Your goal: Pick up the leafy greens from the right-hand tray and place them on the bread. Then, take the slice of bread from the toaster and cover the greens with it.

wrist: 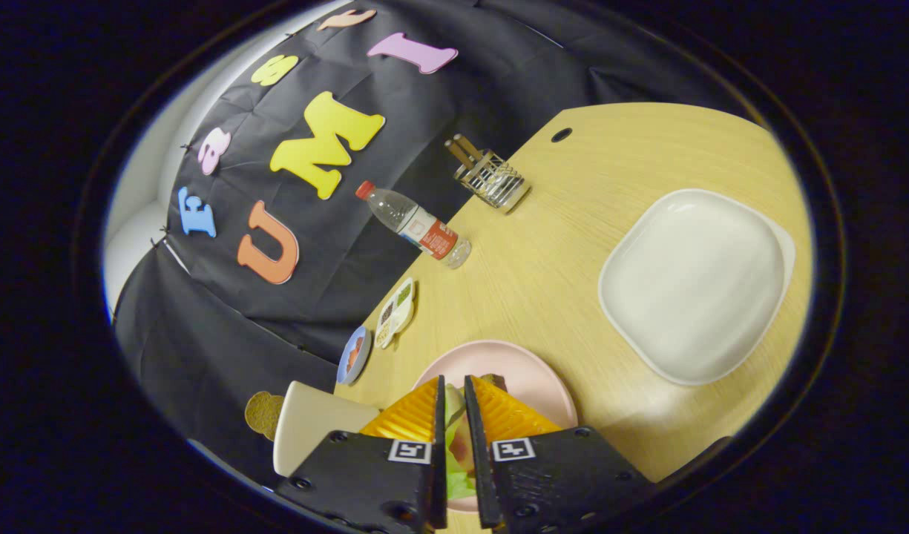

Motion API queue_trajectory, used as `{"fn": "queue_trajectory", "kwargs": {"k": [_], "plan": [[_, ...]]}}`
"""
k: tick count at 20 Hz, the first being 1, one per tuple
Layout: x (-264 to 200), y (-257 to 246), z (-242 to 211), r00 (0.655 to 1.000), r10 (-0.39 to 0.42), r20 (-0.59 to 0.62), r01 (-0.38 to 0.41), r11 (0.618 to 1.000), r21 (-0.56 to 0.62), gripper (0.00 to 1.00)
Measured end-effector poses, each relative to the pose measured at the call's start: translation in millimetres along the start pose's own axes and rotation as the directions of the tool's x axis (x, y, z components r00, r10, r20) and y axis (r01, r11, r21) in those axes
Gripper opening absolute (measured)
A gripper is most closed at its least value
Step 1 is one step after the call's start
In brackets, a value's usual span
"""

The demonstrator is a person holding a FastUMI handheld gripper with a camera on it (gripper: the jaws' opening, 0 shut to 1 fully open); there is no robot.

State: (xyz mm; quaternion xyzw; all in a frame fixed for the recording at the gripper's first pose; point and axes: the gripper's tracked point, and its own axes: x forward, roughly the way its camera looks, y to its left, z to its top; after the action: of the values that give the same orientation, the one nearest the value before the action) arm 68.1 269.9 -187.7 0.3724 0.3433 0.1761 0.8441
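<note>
My gripper [454,393] is shut on the leafy greens [454,445], a pale green and reddish leaf pinched in the narrow gap between the two fingers. Right behind the fingers lies a pink plate [528,371]; a dark bit, perhaps bread crust [496,381], shows on it just past the fingertips. The rest of the plate's contents is hidden by the fingers. A large white tray [695,285] lies bare on the wooden table [543,252] beyond and to the right of the pink plate.
A white toaster-like box [309,430] with a round brown piece [263,412] stands left of the fingers. Along the table's far edge: two small dishes of food [395,311], a water bottle [417,222] and a wire holder with sticks [491,178].
</note>
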Motion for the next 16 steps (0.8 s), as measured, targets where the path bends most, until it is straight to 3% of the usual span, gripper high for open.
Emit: {"fn": "queue_trajectory", "kwargs": {"k": [6, 7, 10, 14, 16], "plan": [[-19.2, -0.8, 23.0, 0.992, -0.050, 0.119, 0.071, 0.983, -0.172, 0.84], [-25.1, 1.0, 29.4, 0.986, -0.061, 0.156, 0.094, 0.973, -0.211, 0.89], [-49.1, 16.5, 44.4, 0.958, -0.079, 0.277, 0.178, 0.917, -0.356, 0.95], [-81.0, 63.3, 47.0, 0.910, -0.025, 0.414, 0.248, 0.833, -0.494, 0.96], [-91.0, 87.9, 38.1, 0.891, 0.002, 0.453, 0.263, 0.812, -0.520, 0.95]]}}
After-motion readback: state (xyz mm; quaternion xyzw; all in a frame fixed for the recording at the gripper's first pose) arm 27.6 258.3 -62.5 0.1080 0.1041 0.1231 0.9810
